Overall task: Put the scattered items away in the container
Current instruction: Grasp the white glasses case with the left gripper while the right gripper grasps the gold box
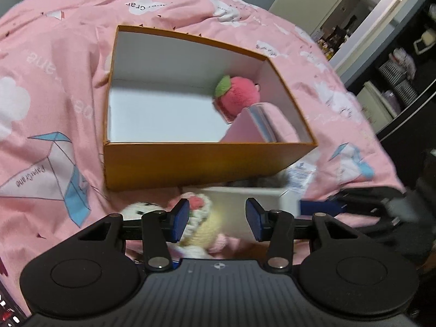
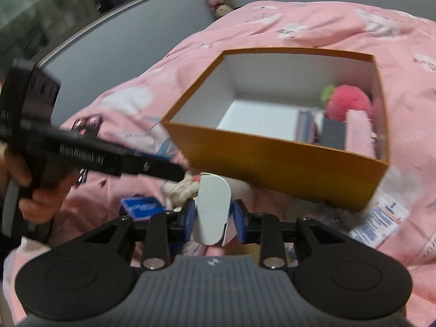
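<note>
An orange box (image 1: 196,163) with a white inside stands on the pink bedcover. A pink strawberry plush (image 1: 237,95) and a pink flat box (image 1: 245,130) lie in its right half. My left gripper (image 1: 216,218) hangs open just in front of the box, over a crocheted doll (image 1: 199,226) that neither pad touches. In the right wrist view my right gripper (image 2: 214,212) is shut on a white carton (image 2: 212,207), whose end flap stands open. That carton (image 1: 245,199) also shows in the left wrist view, with a blue fingertip (image 1: 321,207) at its right end.
A printed leaflet (image 2: 381,218) lies by the orange box's (image 2: 272,163) near right corner. A small blue packet (image 2: 141,207) rests on the cover at left, below a hand (image 2: 35,201) gripping the other tool. Dark shelving (image 1: 403,81) stands beyond the bed at right.
</note>
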### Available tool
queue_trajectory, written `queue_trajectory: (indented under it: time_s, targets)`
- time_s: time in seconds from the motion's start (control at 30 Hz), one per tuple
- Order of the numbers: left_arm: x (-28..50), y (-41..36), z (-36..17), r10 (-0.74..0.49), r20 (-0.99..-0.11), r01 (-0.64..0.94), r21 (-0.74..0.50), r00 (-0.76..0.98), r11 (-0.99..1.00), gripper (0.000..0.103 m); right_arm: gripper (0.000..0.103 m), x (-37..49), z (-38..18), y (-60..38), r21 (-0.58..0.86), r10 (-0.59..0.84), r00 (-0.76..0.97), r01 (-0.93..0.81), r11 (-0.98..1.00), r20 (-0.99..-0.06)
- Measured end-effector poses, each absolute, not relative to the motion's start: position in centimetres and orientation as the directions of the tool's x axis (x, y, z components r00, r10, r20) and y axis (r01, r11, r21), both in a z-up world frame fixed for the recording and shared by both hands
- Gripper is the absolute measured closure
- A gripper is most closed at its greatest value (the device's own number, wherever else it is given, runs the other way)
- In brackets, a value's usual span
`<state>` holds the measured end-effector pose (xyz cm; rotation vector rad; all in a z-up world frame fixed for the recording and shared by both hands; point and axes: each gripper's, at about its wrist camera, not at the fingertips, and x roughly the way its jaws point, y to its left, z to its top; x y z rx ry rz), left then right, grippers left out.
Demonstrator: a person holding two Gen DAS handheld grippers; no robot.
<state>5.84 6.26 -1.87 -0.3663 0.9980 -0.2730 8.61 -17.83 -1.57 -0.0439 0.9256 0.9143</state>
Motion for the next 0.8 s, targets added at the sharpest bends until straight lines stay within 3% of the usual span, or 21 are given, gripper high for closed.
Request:
queue_trajectory:
  time_s: [0.33, 0.6, 0.8]
  targets:
    - [6.4, 4.2, -1.9, -0.417, -0.787, 0.097, -0.422, 0.455, 0.901, 0.049, 0.065, 6.3, -4.8, -14.7, 0.382, 0.642, 0.078, -0.747, 0.544, -0.762]
    - [7.4, 1.8, -3.5, -0.433, -0.831, 0.154, -0.405, 0.348, 0.901, 0.048, 0.061, 7.2, -2.7, -17.9, 0.311, 0.606, 0.199, -0.712, 0.63, -0.77]
    - [8.3, 0.3, -4.9, -0.414, -0.874, 0.174, -0.38, 0.253, 0.909, 0.048, 0.061, 8.8, -4.4, -20.6, 0.283, 0.515, 0.25, -0.605, 0.745, -0.82]
